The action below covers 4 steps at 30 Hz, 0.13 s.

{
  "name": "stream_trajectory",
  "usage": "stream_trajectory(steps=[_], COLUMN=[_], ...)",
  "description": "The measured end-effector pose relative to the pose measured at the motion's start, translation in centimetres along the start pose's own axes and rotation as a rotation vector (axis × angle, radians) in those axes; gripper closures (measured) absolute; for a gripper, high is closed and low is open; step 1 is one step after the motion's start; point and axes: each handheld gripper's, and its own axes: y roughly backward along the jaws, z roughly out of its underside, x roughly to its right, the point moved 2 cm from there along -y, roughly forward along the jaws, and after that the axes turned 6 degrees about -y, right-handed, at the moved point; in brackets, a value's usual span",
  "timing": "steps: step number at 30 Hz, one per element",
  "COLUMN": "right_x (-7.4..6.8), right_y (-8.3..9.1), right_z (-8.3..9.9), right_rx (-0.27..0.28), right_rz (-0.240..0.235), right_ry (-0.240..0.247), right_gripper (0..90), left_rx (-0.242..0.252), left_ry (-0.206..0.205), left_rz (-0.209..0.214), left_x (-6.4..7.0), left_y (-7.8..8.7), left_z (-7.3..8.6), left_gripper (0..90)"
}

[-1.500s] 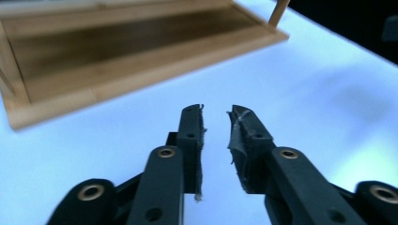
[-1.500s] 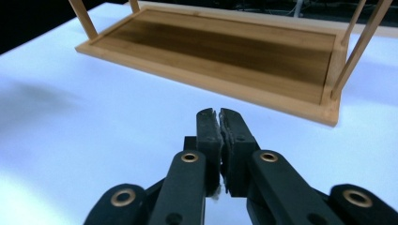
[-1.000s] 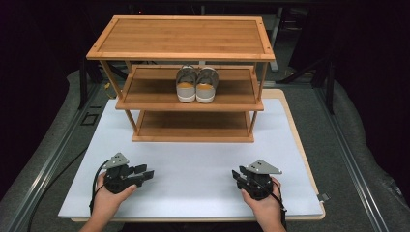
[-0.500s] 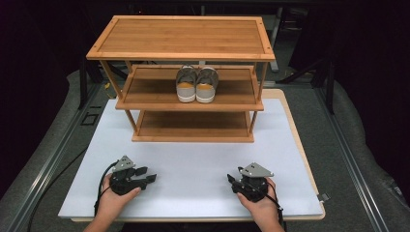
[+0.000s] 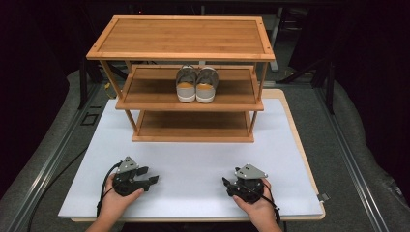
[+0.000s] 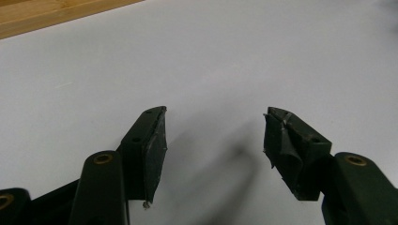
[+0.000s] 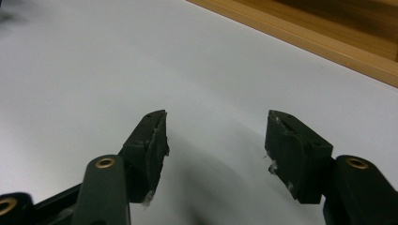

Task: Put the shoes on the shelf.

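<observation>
The left gripper [image 5: 153, 179] and the right gripper [image 5: 226, 182] rest near the front edge of the white table surface [image 5: 193, 154], jaws wide apart and holding nothing. The grey shoes [image 5: 196, 84] stand on the middle shelf of the wooden rack [image 5: 180, 36], well apart from both.

Free room relative to the shoe rack [image 5: 181, 82]. In front of the rack, the white bench [image 5: 193, 159] lies bare across its width, open to passage. The rack's middle shelf carries a pair of shoes [image 5: 196, 84] at its centre, with open shelf to either side. The bottom shelf [image 5: 193, 123] is unoccupied, bounded overhead by the middle shelf and at the corners by the uprights.
</observation>
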Motion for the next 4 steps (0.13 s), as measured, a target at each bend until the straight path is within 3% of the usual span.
stream_trajectory(steps=[4], right_x=[-0.08], right_y=[0.01], right_z=[-0.11], right_rx=[-0.008], right_rz=[-0.001], right_ry=[0.004], right_gripper=[32.3], left_rx=[0.007], left_ry=[0.029], left_rz=[-0.027], left_x=[-0.12], left_y=[0.10], left_z=[-0.09], left_gripper=[39.5])
